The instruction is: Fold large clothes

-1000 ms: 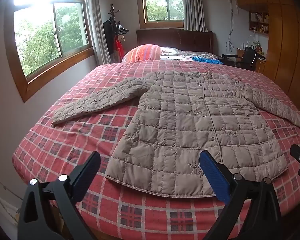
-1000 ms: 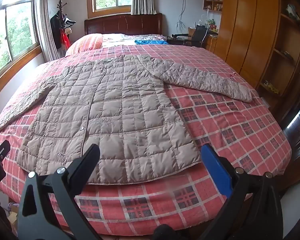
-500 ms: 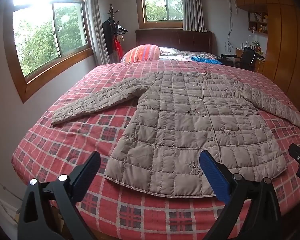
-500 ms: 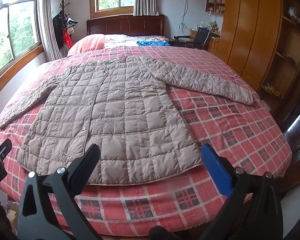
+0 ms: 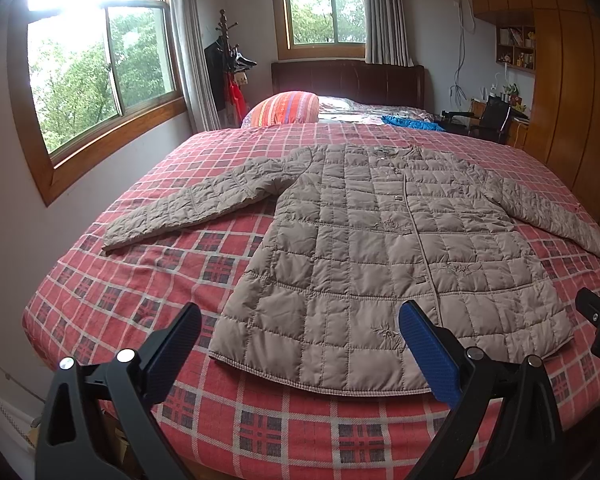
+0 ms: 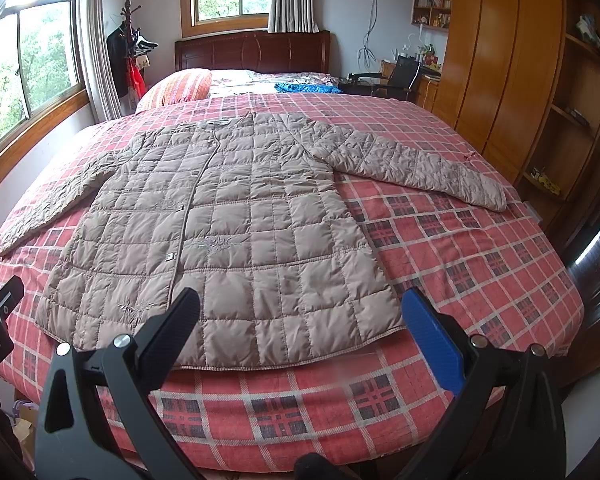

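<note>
A long taupe quilted coat (image 5: pixel 384 248) (image 6: pixel 224 232) lies flat and face up on a red plaid bed, collar toward the headboard, hem toward me, both sleeves spread out to the sides. My left gripper (image 5: pixel 300 336) hangs open above the bed's near edge, in front of the hem's left half, holding nothing. My right gripper (image 6: pixel 300 320) is open too, poised before the hem's right half and not touching the cloth. The left sleeve (image 5: pixel 188 208) reaches toward the window side; the right sleeve (image 6: pixel 412 168) points at the wardrobe.
The red plaid bedspread (image 5: pixel 148 280) (image 6: pixel 480 248) covers the whole bed. A striped pillow (image 5: pixel 284 108) and blue cloth (image 6: pixel 304 88) lie near the dark headboard (image 6: pixel 252 54). Wooden wardrobes (image 6: pixel 512 60) stand at the right, windows (image 5: pixel 96 76) and a coat stand (image 5: pixel 228 68) at the left.
Both grippers have drawn back and risen slightly, so the coat sits a little farther away in each view. The coat itself has not moved.
</note>
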